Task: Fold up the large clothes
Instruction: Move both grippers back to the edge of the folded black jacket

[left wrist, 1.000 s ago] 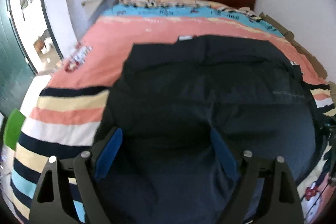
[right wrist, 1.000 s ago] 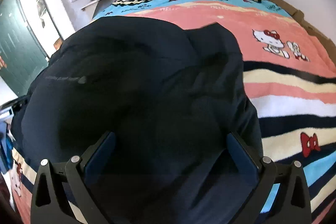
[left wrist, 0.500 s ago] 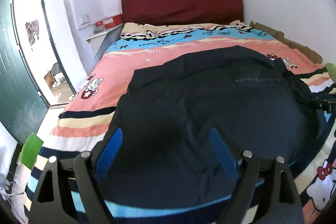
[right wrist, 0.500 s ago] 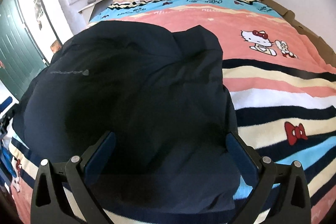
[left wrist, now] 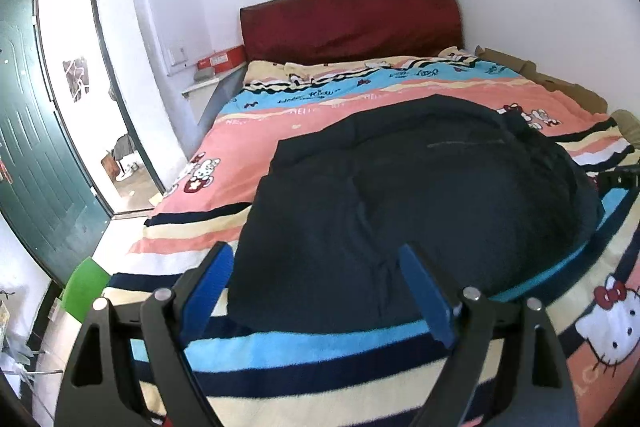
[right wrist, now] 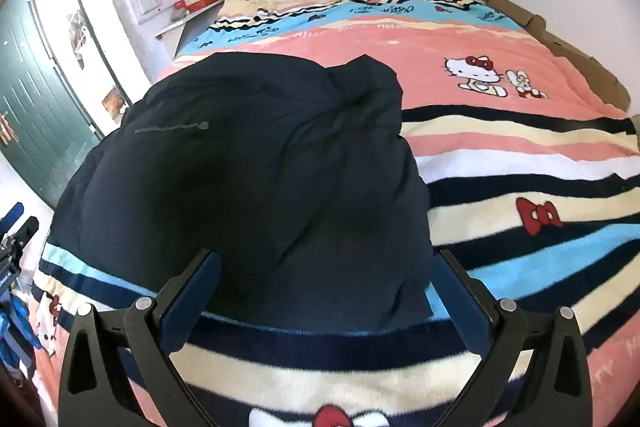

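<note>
Left of the bed I see a green door [left wrist: 36,155] standing open. My left gripper [left wrist: 316,259] is spread wide, nothing between the pads. The dark garment [right wrist: 248,179] lies bunched on the striped blanket [right wrist: 520,163], its near edge just ahead of both grippers. Blanket lettering partly reads "HELLO". My right gripper [right wrist: 326,267] is spread, empty. Bare blanket lies to the right.
</note>
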The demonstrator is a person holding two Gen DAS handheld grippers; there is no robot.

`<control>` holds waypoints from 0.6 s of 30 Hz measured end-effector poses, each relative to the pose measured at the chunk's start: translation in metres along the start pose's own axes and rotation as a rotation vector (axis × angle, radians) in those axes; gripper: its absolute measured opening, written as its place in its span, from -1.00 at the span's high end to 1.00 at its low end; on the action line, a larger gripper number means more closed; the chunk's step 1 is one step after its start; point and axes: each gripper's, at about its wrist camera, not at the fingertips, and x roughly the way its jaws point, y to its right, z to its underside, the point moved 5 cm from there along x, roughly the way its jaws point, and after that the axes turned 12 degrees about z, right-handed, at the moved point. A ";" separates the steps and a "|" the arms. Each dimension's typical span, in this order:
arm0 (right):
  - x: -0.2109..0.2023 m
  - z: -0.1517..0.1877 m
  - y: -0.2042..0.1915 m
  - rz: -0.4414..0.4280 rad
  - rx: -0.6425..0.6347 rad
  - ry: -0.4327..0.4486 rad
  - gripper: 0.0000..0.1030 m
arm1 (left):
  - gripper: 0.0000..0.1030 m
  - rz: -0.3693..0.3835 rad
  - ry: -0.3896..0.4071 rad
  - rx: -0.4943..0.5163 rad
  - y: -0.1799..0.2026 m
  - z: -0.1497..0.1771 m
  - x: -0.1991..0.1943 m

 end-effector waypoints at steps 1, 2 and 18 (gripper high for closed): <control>-0.005 0.002 0.001 -0.001 0.004 0.004 -0.99 | -0.67 0.000 0.003 0.001 0.000 0.001 -0.004; -0.010 0.004 0.002 -0.002 0.008 0.009 -0.99 | -0.67 -0.001 0.006 0.002 0.001 0.002 -0.010; -0.067 0.062 0.005 -0.008 -0.009 0.041 -0.99 | -0.67 0.051 0.004 0.022 0.003 0.035 -0.063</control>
